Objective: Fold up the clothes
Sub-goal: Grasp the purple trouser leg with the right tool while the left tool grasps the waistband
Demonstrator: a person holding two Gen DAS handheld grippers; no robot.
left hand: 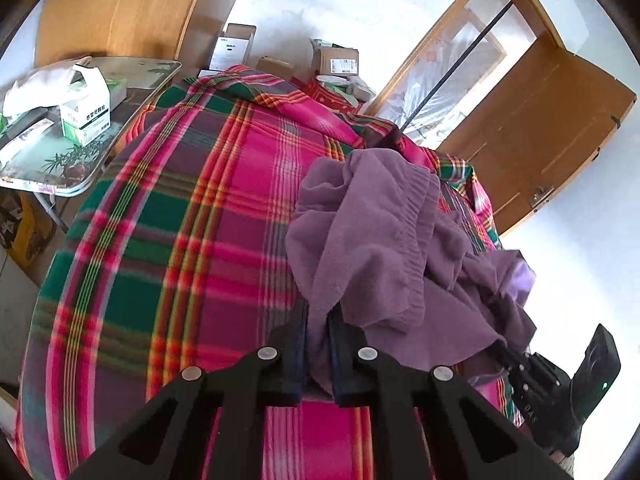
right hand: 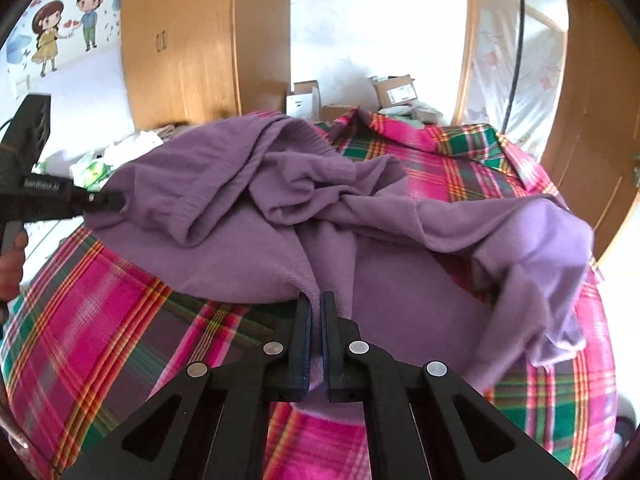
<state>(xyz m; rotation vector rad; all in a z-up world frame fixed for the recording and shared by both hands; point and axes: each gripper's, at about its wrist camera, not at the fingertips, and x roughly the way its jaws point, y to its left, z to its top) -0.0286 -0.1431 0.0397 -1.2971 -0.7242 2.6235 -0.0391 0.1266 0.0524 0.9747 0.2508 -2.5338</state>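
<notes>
Purple garment (right hand: 248, 184) lay crumpled on the plaid blanket (right hand: 100, 320) that covered the bed, lifted partly by both grippers, so it hung between them in loose folds.

Going from left to right in the right wrist view: at the far left the left gripper (right hand: 118, 200) was clenched on one edge of the cloth, w/ a bit of the person's hand (right hand: 12, 260) under its handle. Behind it stood a wooden wardrobe (right hand: 180, 40) and, further back, some cardboard boxes (right hand: 396, 92). In the middle the cloth made a thick twisted ridge. Low in the centre the right gripper (right hand: 316, 340) was closed on a hem, fabric visible between the jaws. At the right a paler sleeve-like part (right hand: 540, 264) drooped onto the blanket, approx. at the bed's edge.

In the left wrist view, a folding table (left hand: 132, 92) w/ a green and white box (left hand: 86, 116) stood left; the left gripper (left hand: 318, 344) pinched a fold, and an elastic-looking band (left hand: 420, 240) ran over the bunch.

Handling, as I judge: the fabric seemed soft, fleece-like, light and limp, not slippery and not fragile. It would sag and bunch, no stiffness. Better to hold it at the corners of the band or hem, well apart, so it hangs flat before laying down.
</notes>
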